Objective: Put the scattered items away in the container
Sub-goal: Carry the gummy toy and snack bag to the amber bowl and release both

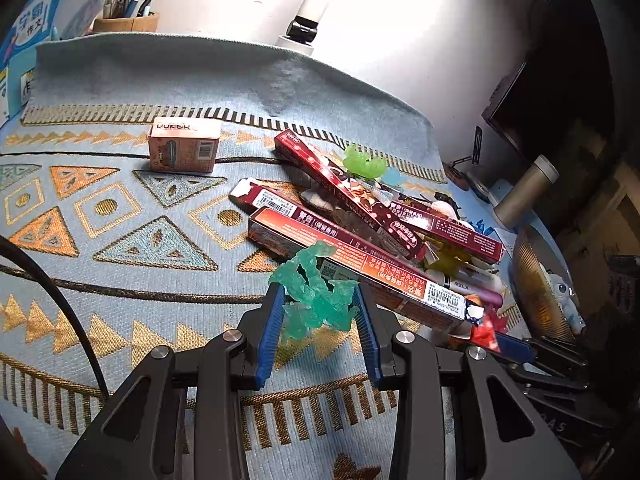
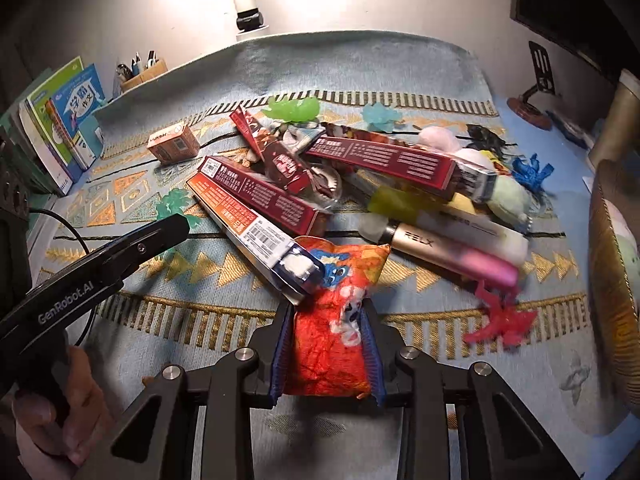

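Observation:
My left gripper is shut on a translucent teal toy figure, held just above the patterned cloth beside the pile. In the right wrist view my right gripper is shut on a crinkled red-orange snack packet, whose top end rests against a long orange box. A woven basket stands at the right edge, with a white plush toy inside. The pile holds long dark-red boxes, a pink and white RELX box and small red, green and blue toys.
A small pink POKER box lies apart at the left of the cloth. Books and a pen holder stand at the back left, a lamp base at the back. A hand holds the left gripper.

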Available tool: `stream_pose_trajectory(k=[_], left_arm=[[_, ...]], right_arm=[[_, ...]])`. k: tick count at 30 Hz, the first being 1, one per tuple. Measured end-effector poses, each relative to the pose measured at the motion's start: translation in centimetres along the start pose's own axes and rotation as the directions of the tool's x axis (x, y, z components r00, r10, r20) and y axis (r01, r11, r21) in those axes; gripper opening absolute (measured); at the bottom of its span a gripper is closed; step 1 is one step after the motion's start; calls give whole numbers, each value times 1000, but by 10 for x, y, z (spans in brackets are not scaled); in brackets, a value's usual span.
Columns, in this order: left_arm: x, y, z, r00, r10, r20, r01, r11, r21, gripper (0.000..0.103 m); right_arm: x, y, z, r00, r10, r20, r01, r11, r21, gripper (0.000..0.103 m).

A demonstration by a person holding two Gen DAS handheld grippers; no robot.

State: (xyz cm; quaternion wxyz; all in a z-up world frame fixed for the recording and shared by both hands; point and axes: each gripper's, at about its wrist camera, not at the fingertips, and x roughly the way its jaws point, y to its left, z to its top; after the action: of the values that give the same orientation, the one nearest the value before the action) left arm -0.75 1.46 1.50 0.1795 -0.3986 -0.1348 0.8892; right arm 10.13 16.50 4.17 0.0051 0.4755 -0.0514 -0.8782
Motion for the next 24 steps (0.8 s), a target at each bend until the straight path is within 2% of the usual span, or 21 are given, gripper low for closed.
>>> stream_pose_trajectory(k=[7, 11, 15, 17, 20, 22, 24], left_arm=[[-11, -21, -8, 1000, 10, 12, -11, 996, 83, 32], [-26, -32, -8, 997, -71, 6, 70, 996, 58, 32], [-44, -62, -5, 996, -84, 37, 79, 990, 121, 32], [-48, -77, -1, 990, -138, 26, 134, 983, 127, 32], [-51, -105, 6, 978, -207, 17, 202, 967, 153, 32], [-51, -128, 11, 971, -237, 14, 230, 954, 194, 32], [-46, -155, 15, 965, -262, 10, 251, 937, 243, 32]], right_arm=[[-55, -43, -22, 996, -36, 78, 28, 994, 106, 32], [-81, -66, -30, 992, -29, 119, 9, 985, 171, 32], [-109, -90, -34, 983, -40, 181, -3, 973, 231, 31], [-124, -108, -34, 979, -55, 198, -1, 961, 276, 32], [-150, -141, -36, 968, -47, 248, -44, 935, 352, 32], [-170, -163, -39, 956, -76, 282, -44, 917, 396, 31], [-187, -183, -40, 946, -144, 290, 3, 900, 436, 32]])
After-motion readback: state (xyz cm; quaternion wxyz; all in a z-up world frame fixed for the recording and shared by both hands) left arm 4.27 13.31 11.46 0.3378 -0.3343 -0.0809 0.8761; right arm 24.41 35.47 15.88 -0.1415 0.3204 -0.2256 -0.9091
